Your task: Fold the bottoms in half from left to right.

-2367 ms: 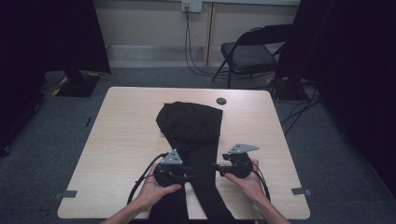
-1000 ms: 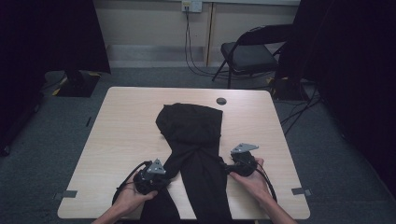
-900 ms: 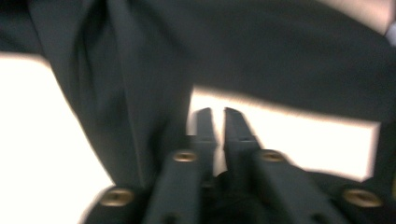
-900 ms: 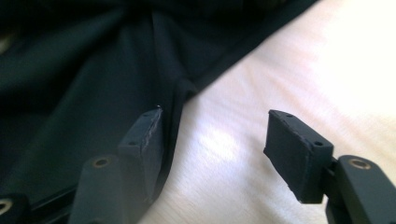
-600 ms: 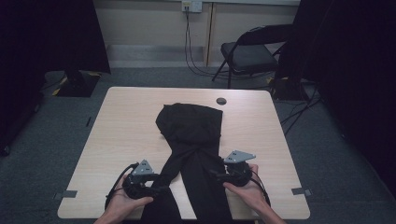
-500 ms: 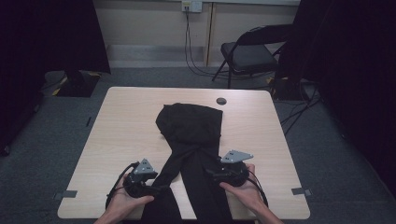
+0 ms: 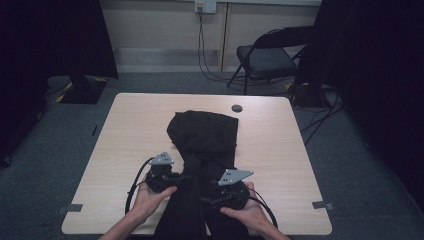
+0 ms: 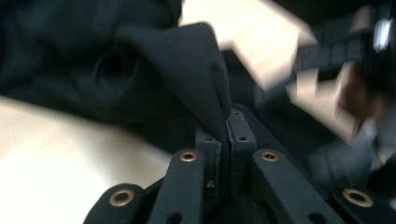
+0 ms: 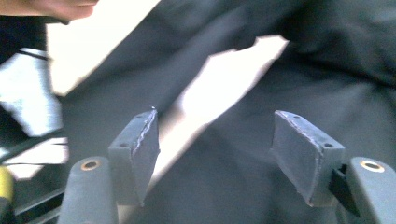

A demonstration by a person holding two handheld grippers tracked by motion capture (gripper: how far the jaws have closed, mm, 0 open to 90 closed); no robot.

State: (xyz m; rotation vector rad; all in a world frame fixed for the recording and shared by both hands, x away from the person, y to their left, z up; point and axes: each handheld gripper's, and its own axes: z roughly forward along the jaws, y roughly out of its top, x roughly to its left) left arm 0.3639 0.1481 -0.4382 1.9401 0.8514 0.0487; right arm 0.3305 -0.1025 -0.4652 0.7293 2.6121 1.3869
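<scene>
At the table's near edge, left gripper (image 7: 181, 177) has just clamped down, pinching a fold of the black trousers (image 8: 187, 70); right gripper (image 9: 215, 154) hovers over one leg, jaws spread, just widened, nothing gripped. Trousers lie mid-table (image 7: 125, 130), waist farthest

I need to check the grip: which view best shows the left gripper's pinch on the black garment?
The left gripper view: left gripper is shut on a fold of black garment. The high view shows it at the garment's edge; the right gripper view shows blurred cloth.
</scene>
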